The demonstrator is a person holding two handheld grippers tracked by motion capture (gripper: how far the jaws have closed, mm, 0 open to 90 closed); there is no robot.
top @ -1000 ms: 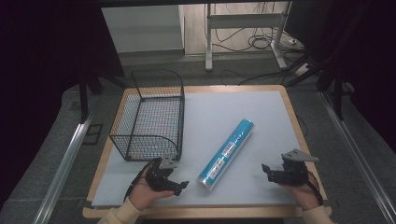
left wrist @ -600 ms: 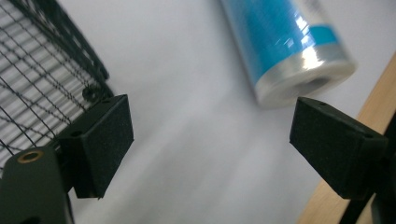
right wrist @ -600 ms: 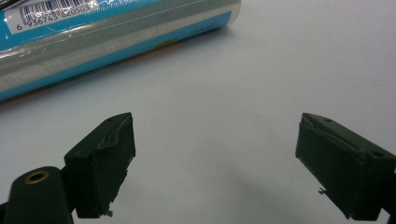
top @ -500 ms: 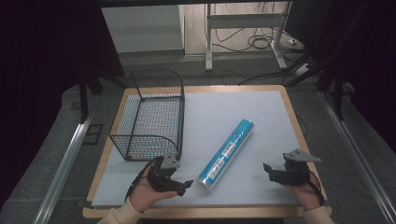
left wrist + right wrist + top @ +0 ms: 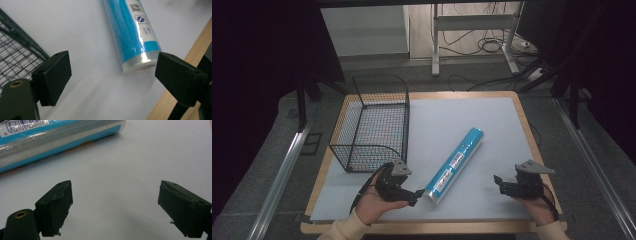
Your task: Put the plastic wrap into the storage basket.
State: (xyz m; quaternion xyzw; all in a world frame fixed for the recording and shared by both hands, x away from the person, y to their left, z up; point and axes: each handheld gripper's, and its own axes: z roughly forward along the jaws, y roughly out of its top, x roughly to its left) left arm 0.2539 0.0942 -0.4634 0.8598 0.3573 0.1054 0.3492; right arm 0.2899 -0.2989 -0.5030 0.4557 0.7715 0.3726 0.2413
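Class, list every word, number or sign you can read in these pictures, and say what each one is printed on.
"6 936743 62050", then a digit cut off by the glare: under the barcode on the blue tube's white label, right gripper view.
A QR code and small round symbols on the white label strip, left gripper view: print too blurred to read.
High view: the tube's labels are too small to read.

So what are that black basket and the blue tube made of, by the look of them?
The basket looks like thin metal wire with a dark, probably painted or coated finish: you can see through its fine mesh, framed by thicker rods. The blue tube seems wrapped in glossy clear plastic film, which shines and wrinkles at the end over printed labels. What lies under the film I cannot tell.
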